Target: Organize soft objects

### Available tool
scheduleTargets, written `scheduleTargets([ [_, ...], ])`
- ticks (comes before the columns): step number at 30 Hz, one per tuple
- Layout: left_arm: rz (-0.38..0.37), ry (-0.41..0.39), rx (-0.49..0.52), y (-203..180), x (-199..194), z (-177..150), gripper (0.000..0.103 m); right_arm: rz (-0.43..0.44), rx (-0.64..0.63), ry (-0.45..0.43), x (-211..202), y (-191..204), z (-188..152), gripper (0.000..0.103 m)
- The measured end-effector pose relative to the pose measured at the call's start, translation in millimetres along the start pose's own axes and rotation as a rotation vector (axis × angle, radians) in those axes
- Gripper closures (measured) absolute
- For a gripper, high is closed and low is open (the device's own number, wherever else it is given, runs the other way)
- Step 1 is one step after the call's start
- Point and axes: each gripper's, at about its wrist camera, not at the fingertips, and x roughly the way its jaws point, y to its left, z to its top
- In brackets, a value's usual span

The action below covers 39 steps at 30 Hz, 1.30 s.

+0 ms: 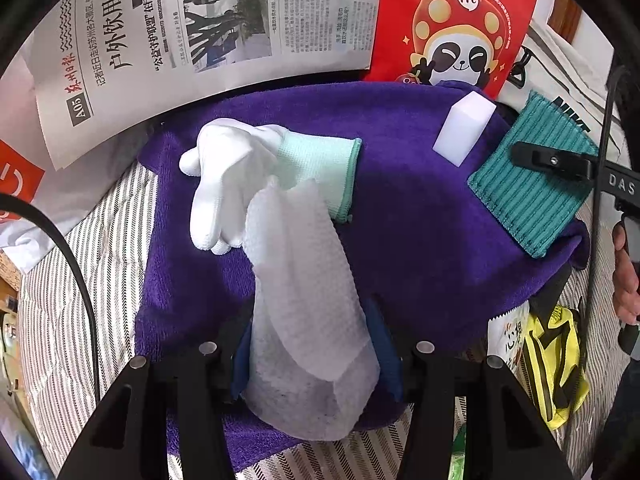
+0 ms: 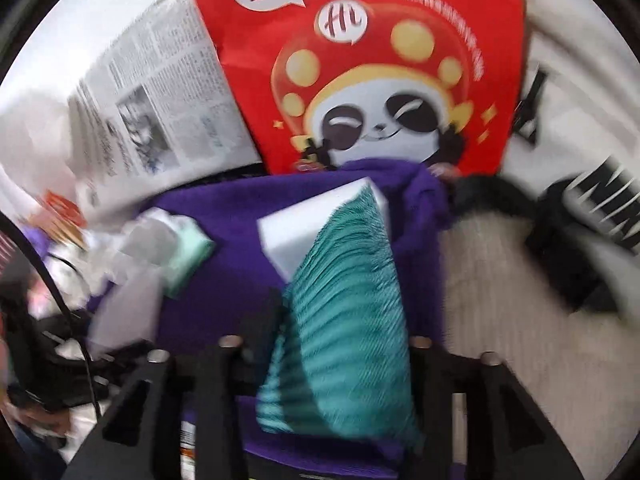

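Note:
A purple towel lies spread on the striped bedding. On it lie a white glove with a mint cuff, a white sponge block and a teal ribbed cloth. My left gripper is shut on a white wipe that drapes toward the glove. My right gripper is shut on the teal ribbed cloth and holds it over the towel, in front of the sponge block. Its finger shows in the left wrist view on the cloth.
A newspaper and a red panda-print bag lie behind the towel. A yellow-black pouch and a packet lie at the towel's right front. A white printed bag lies at right. Striped bedding surrounds all.

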Motion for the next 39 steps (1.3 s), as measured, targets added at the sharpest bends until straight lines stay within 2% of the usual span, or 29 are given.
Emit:
scheduleTargets([
  [2,0.000,-0.001,0.002,0,0,0,0.053,-0.116,-0.084,-0.033,-8,9,1,0.027],
  [3,0.000,-0.001,0.002,0,0,0,0.053,-0.150,-0.110,-0.048,-12,8,-1,0.023],
  [5,-0.003,-0.001,0.000,0,-1,-1,0.053,-0.221,-0.164,-0.076,-16,16,-1,0.018],
  [8,-0.005,-0.002,0.007,1,-1,-1,0.053,-0.257,-0.197,-0.079,-18,18,-1,0.018],
  [15,-0.014,-0.030,-0.008,4,-13,-4,0.053,-0.171,-0.133,-0.093,-36,12,-6,0.018],
  [22,-0.018,-0.068,-0.012,10,-42,-10,0.053,-0.108,-0.096,-0.110,-73,16,-26,0.018],
  [24,-0.038,-0.073,-0.036,16,-48,-13,0.047,-0.083,-0.096,-0.109,-82,19,-35,0.018],
  [26,-0.063,-0.076,-0.057,20,-52,-13,0.047,-0.091,-0.101,-0.098,-87,23,-45,0.018],
  [31,-0.030,-0.088,-0.075,25,-70,-19,0.047,-0.092,-0.123,-0.063,-92,27,-72,0.018],
  [39,-0.001,-0.094,-0.085,17,-93,-49,0.045,-0.016,-0.071,0.047,-79,31,-120,0.018],
])
